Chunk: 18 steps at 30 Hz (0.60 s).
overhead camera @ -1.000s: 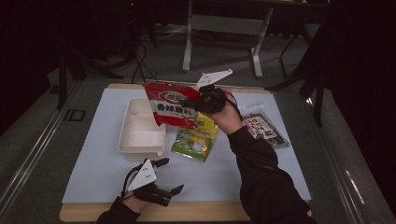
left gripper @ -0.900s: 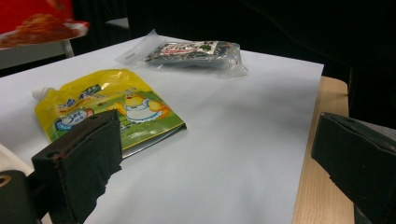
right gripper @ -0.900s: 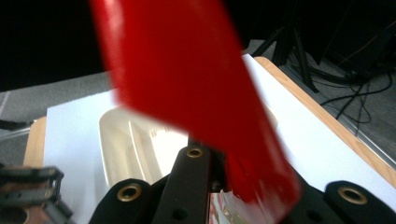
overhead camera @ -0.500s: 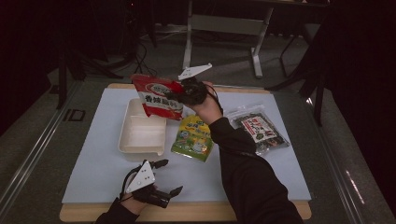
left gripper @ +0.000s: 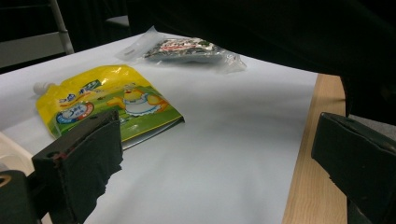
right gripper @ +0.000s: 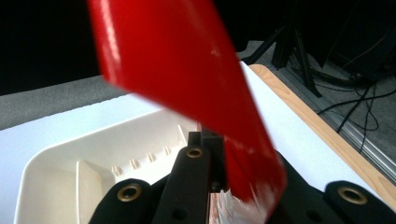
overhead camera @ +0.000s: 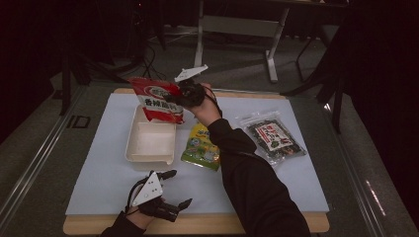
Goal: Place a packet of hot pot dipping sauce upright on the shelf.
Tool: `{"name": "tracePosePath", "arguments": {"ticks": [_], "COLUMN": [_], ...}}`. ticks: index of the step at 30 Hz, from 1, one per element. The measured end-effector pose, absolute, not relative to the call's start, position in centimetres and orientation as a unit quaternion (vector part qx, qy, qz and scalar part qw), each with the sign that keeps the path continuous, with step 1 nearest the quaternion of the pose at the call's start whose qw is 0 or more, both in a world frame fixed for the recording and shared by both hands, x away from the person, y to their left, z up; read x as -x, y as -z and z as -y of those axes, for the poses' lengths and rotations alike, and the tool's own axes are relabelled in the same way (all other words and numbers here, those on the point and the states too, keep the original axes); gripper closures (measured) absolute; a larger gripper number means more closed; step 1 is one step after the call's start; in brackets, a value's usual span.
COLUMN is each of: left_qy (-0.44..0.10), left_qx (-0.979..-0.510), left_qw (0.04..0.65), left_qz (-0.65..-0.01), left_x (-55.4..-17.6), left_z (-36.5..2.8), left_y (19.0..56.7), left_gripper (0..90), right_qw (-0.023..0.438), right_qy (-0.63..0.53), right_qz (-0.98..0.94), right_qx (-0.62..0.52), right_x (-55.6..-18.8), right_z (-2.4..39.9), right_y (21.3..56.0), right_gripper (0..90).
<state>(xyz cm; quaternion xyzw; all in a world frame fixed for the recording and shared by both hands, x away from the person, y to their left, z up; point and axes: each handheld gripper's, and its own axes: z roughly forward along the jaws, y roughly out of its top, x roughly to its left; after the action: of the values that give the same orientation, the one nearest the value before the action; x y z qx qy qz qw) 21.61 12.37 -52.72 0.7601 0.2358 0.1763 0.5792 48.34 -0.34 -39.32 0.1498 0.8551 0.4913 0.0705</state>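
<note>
Your right gripper (overhead camera: 184, 95) is clamped on the red snack bag (overhead camera: 158, 98), held in the air above the far end of the white tray (overhead camera: 150, 143). Your left gripper (overhead camera: 175, 188) rests near the table's front edge, jaws apart. Beside the tray lies a yellow pouch (overhead camera: 201, 148).

Three snack packets were in play around one white tray (overhead camera: 150, 143): one red packet (overhead camera: 159, 99) raised above the tray's far end, one yellow spouted pouch (overhead camera: 201, 147) lying just beside the tray, and one clear packet of dark seaweed (overhead camera: 273, 137) well apart from the tray, beyond the pouch. Two grippers were present, one per hand.
</note>
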Motion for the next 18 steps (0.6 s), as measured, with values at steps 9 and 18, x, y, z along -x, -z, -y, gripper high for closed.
{"name": "tracePosePath", "arguments": {"ticks": [9, 18], "left_qy": [-0.177, -0.178], "left_qx": [-0.759, -0.762], "left_qw": [0.579, 0.577], "left_qz": [-0.238, -0.234], "left_x": [-21.3, -21.2], "left_z": [-12.6, -12.6], "left_y": [52.7, 52.7], "left_gripper": [3.1, 3.1], "right_qw": [0.066, 0.061], "right_qy": [-0.492, -0.489], "right_qz": [-0.855, -0.855], "right_qx": [-0.147, -0.16], "right_x": [-49.4, -49.9], "right_z": [-1.4, -2.4], "right_y": [39.9, 41.3], "right_gripper": [90.0, 90.0]}}
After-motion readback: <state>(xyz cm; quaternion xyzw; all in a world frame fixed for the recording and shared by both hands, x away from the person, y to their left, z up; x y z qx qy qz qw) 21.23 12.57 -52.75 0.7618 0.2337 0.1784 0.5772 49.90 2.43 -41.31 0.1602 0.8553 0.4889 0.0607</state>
